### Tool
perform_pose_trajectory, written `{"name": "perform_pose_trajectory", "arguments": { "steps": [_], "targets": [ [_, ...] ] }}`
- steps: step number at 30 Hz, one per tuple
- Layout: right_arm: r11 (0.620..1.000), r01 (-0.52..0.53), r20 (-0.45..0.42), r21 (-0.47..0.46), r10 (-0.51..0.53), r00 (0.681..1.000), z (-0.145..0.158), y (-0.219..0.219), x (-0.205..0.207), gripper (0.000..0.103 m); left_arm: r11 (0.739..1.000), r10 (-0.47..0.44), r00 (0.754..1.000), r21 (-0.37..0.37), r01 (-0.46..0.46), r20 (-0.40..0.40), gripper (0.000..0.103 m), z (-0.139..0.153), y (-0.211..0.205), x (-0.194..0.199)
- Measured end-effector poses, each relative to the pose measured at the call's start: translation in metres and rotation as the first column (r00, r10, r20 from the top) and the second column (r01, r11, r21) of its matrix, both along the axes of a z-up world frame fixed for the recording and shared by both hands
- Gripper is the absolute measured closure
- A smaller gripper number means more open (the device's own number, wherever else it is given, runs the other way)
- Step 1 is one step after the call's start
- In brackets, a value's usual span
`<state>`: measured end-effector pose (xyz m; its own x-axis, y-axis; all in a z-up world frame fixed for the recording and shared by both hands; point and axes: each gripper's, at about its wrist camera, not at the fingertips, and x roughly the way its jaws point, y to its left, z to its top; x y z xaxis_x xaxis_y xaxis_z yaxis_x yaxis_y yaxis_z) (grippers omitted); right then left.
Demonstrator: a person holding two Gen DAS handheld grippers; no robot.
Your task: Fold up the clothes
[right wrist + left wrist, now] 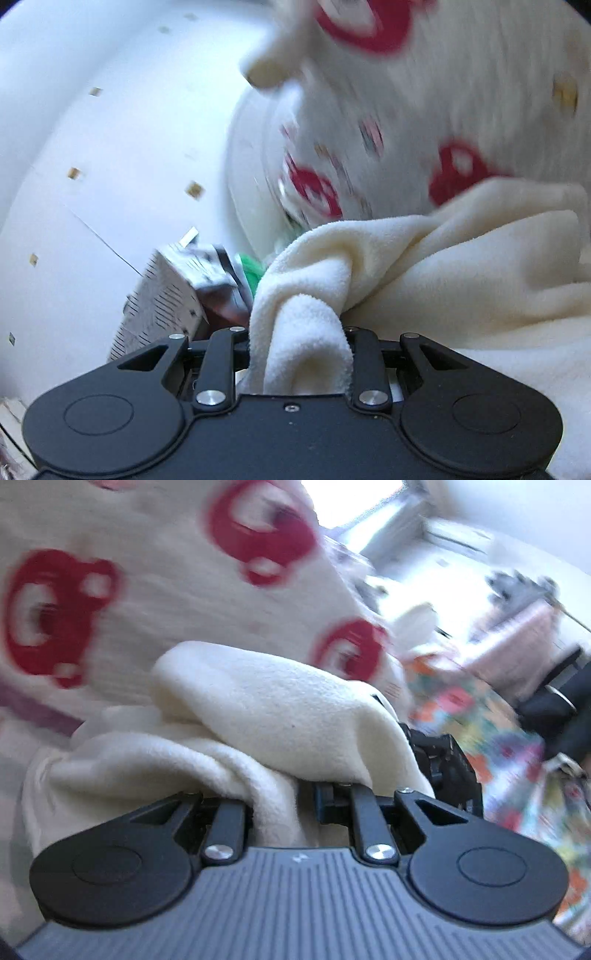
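Observation:
A cream fleece garment with red bear prints hangs close in front of both cameras, blurred by motion. In the left wrist view my left gripper is shut on a bunched fold of the cream fleece, which drapes over and hides its fingers. In the right wrist view my right gripper is shut on another bunched fold of the same fleece, and the printed side hangs above. The fingertips are hidden by cloth in both views.
In the left wrist view a colourful floral cloth lies at the right, with a bright window and dark furniture behind. In the right wrist view a white wall fills the left, and a white perforated box sits low.

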<state>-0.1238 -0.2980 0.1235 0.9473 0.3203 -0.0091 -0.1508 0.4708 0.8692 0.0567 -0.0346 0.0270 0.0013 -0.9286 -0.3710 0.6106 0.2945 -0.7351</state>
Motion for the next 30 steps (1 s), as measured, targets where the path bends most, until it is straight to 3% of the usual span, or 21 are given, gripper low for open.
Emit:
{"name": "perform_pose_trajectory", "arguments": {
  "steps": [4,7,8,9,10,12,13,14,16,18,22,23,27,30],
  "targets": [
    [0.986,0.159,0.007,-0.049,-0.159,0.987,0.020,-0.021,-0.073,0.073,0.995,-0.026,0.999,0.093,0.024,0.027,0.089,-0.029,-0.044,-0.033],
    [0.929,0.338,-0.079,-0.149,-0.352,0.933,0.011,-0.036,-0.127,0.068,0.986,-0.048,0.998,0.163,0.040,0.046,0.081,-0.052,-0.077,-0.058],
    [0.883,0.410,-0.147,-0.229,-0.448,0.882,0.003,-0.040,-0.141,0.066,0.981,-0.055,0.997,0.187,0.045,0.052,0.078,-0.059,-0.088,-0.066],
    [0.814,0.473,-0.231,-0.338,-0.559,0.796,-0.008,-0.045,-0.156,0.056,0.977,-0.063,0.996,0.210,0.049,0.057,0.076,-0.066,-0.099,-0.075],
    [0.739,0.500,-0.302,-0.452,-0.654,0.694,-0.020,-0.048,-0.168,0.053,0.971,-0.070,0.996,0.233,0.054,0.063,0.075,-0.074,-0.110,-0.083],
    [0.598,0.431,-0.391,-0.676,-0.787,0.478,-0.051,-0.047,-0.185,0.053,0.958,-0.086,0.994,0.279,0.063,0.073,0.074,-0.088,-0.132,-0.100],
    [0.550,0.370,-0.411,-0.749,-0.824,0.391,-0.069,-0.045,-0.194,0.053,0.952,-0.091,0.993,0.300,0.063,0.080,0.071,-0.096,-0.141,-0.107],
    [0.548,0.338,-0.435,-0.765,-0.827,0.356,-0.087,-0.043,-0.204,0.053,0.950,-0.072,0.993,0.309,0.039,0.097,0.069,-0.107,-0.133,-0.110],
    [0.618,0.366,-0.499,-0.696,-0.782,0.372,-0.121,-0.041,-0.231,0.053,0.952,-0.022,0.994,0.306,-0.013,0.110,0.059,-0.122,-0.113,-0.114],
    [0.655,0.384,-0.530,-0.650,-0.754,0.389,-0.147,-0.033,-0.247,0.053,0.963,0.040,0.993,0.261,-0.067,0.108,0.056,-0.129,-0.089,-0.117],
    [0.645,0.260,-0.544,-0.719,-0.755,0.367,-0.176,-0.003,-0.244,0.053,0.960,0.116,0.982,0.235,-0.150,0.152,0.053,-0.123,-0.070,-0.129],
    [0.640,0.249,-0.538,-0.727,-0.756,0.374,-0.179,0.004,-0.246,0.053,0.962,0.118,0.978,0.226,-0.156,0.172,0.053,-0.121,-0.066,-0.134],
    [0.639,0.189,-0.509,-0.746,-0.729,0.458,-0.185,0.028,-0.253,0.053,0.961,0.147,0.963,0.197,-0.193,0.226,0.047,-0.120,-0.045,-0.149],
    [0.648,0.139,-0.496,-0.749,-0.687,0.531,-0.183,0.042,-0.254,0.053,0.943,0.144,0.965,0.265,-0.201,0.218,0.045,-0.127,-0.043,-0.151]
  ]
}}
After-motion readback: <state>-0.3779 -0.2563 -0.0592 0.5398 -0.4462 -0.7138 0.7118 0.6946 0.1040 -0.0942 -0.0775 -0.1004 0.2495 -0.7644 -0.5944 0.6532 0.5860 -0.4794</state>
